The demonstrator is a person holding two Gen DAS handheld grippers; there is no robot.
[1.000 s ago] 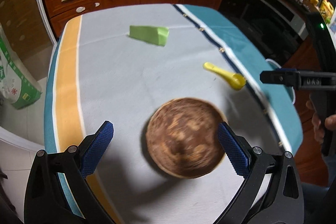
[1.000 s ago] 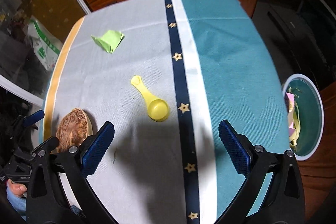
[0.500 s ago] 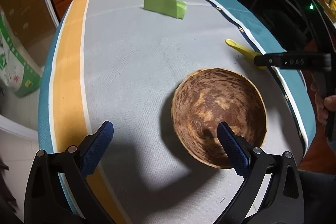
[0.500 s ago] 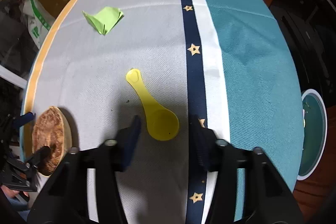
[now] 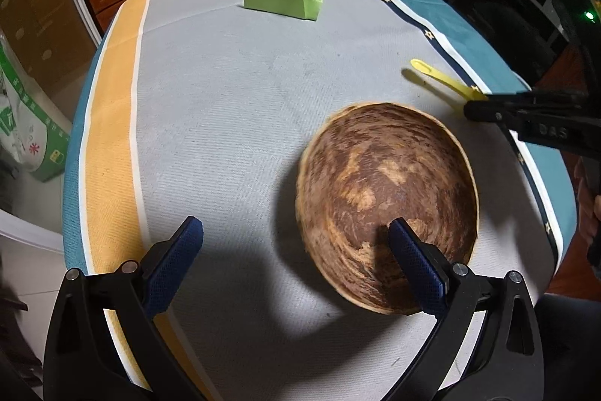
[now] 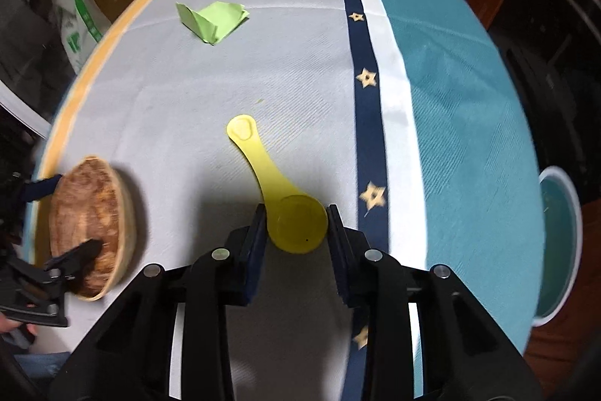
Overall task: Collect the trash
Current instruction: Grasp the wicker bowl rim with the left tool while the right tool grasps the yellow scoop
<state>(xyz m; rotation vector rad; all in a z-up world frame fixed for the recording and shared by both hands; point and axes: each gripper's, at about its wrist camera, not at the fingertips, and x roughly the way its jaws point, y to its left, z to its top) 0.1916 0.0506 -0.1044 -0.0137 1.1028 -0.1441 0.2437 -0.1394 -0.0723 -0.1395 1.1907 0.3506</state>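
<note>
The yellow plastic scoop [image 6: 280,190] lies flat on the grey middle band of the striped cloth covering the worktop [image 6: 300,70], just left of the navy star stripe. It has a round shallow bowl, a flat tapering handle and a rounded disc at the handle end, which points away from the right gripper [image 6: 296,226]. The right gripper's 2 fingers are closing, with the bowl of the scoop between them; the pads stand at its 2 sides, and contact cannot be confirmed. The left gripper [image 5: 296,250] is wide open and holds nothing; 1 of its fingers [image 5: 413,262] reaches inside the brown wooden bowl [image 5: 387,202], the other is outside over bare cloth. A folded green paper [image 6: 212,19] lies at the far end of the worktop, well apart from the scoop.
</note>
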